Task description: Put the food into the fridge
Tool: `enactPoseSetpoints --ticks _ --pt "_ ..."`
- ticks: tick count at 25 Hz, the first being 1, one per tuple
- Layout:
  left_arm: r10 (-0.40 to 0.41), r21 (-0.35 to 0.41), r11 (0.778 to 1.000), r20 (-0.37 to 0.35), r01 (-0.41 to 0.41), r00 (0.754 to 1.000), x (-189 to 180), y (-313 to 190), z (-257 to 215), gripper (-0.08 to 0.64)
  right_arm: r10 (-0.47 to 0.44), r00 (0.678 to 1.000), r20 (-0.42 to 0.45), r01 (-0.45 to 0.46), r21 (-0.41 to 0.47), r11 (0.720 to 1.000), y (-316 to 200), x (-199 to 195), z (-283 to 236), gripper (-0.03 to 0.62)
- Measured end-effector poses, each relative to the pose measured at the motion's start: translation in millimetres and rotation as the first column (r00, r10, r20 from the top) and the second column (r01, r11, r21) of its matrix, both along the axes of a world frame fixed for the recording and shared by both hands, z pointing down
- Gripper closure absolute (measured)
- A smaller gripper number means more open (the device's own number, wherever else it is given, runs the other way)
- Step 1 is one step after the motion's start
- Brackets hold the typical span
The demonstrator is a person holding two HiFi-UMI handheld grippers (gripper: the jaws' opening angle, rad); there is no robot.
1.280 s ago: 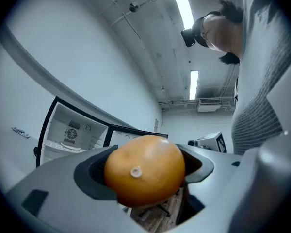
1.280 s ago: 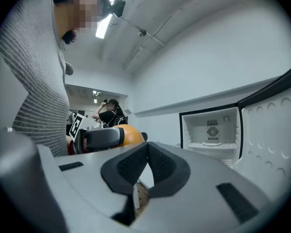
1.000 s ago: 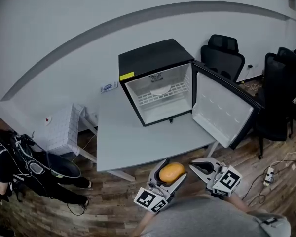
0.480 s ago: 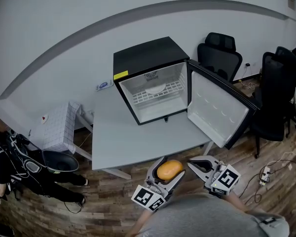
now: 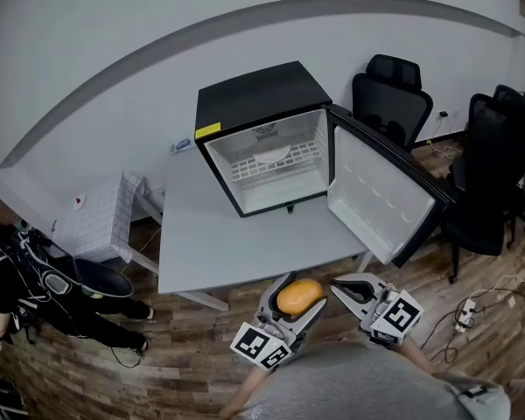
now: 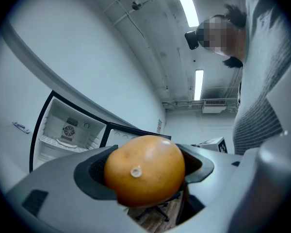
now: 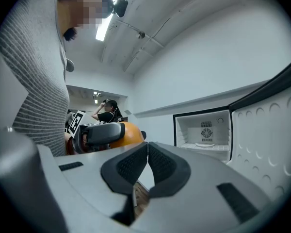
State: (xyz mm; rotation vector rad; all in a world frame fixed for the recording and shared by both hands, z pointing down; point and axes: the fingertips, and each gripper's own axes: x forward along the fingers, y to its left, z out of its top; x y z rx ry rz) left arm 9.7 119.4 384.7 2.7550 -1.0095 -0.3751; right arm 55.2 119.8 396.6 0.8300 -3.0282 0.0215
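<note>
A small black fridge stands on the grey table, its door swung open to the right. Its white inside holds a wire shelf with a white plate on it. My left gripper is shut on an orange, held just off the table's near edge. The orange fills the left gripper view, with the fridge far behind. My right gripper is beside it, shut with nothing between its pads. The right gripper view shows the orange at left and the fridge.
Black office chairs stand behind and right of the fridge. A white stool and a black bin sit left of the table. A person crouches at far left. Cables and a power strip lie on the wood floor.
The view has shifted slightly, so the fridge and table sit a little more to the left and up. Both grippers keep their hold and place near the table's near edge.
</note>
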Motion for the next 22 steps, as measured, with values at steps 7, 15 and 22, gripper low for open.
enactPoseSetpoints --ticks 7,15,22 --pt "-0.055 -0.017 0.998 -0.023 0.055 0.998 15.3 -10.0 -0.1 0.189 -0.017 1.000 -0.008 0.017 -0.017 1.000 -7.4 25.8 4.1 0.578" --pt "-0.121 -0.072 0.990 -0.036 0.119 0.992 26.2 -12.1 21.2 0.189 -0.049 0.999 0.007 0.049 -0.049 0.998 -20.1 46.5 16.3 0.578" --pt "-0.107 -0.083 0.991 -0.039 0.104 0.993 18.7 -50.9 26.6 0.189 -0.047 0.999 0.012 0.048 -0.072 0.996 -54.7 40.8 24.3 0.578"
